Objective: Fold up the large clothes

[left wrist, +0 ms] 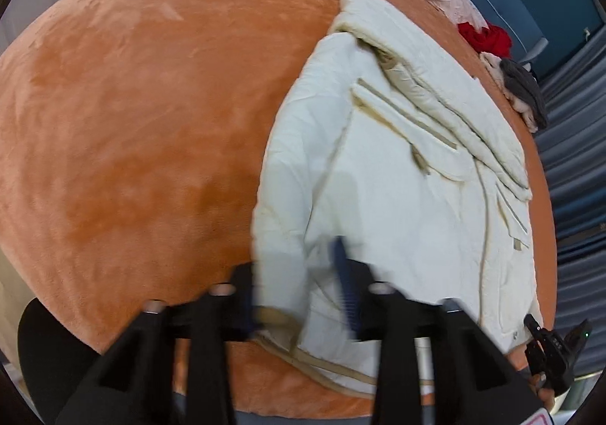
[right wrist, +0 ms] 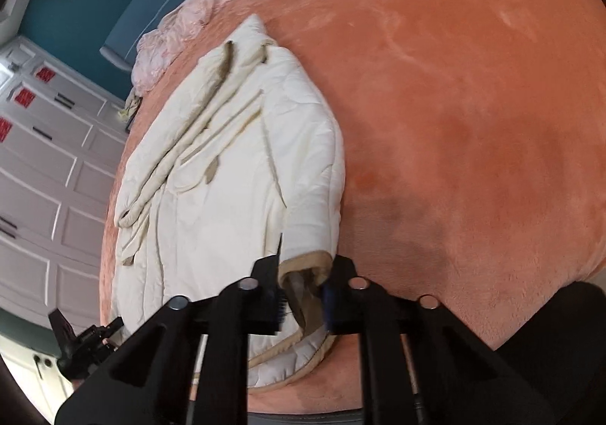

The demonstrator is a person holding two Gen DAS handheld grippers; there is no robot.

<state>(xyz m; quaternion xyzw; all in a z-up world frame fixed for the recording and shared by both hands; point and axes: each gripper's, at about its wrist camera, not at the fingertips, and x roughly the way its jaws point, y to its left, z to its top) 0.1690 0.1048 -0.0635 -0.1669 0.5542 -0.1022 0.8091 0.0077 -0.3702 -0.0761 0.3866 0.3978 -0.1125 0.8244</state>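
Note:
A cream padded jacket (left wrist: 397,179) with tan trim lies spread flat on an orange plush bed cover (left wrist: 132,122). In the left wrist view my left gripper (left wrist: 297,296) is at the jacket's near left edge. Sleeve cloth fills the gap between its blurred fingers, which are shut on it. In the right wrist view the jacket (right wrist: 227,179) runs away from me, and my right gripper (right wrist: 303,296) is shut on the tan cuff (right wrist: 303,268) of the sleeve along its right edge. Each view shows the other gripper low at the side: the right one (left wrist: 549,349) and the left one (right wrist: 83,341).
A red garment (left wrist: 486,37) and a grey one (left wrist: 524,84) are heaped at the bed's far end, beside a pink quilt (right wrist: 170,35). White wardrobe doors (right wrist: 45,179) stand beyond the bed's left side. Wide bare orange cover (right wrist: 473,103) lies right of the jacket.

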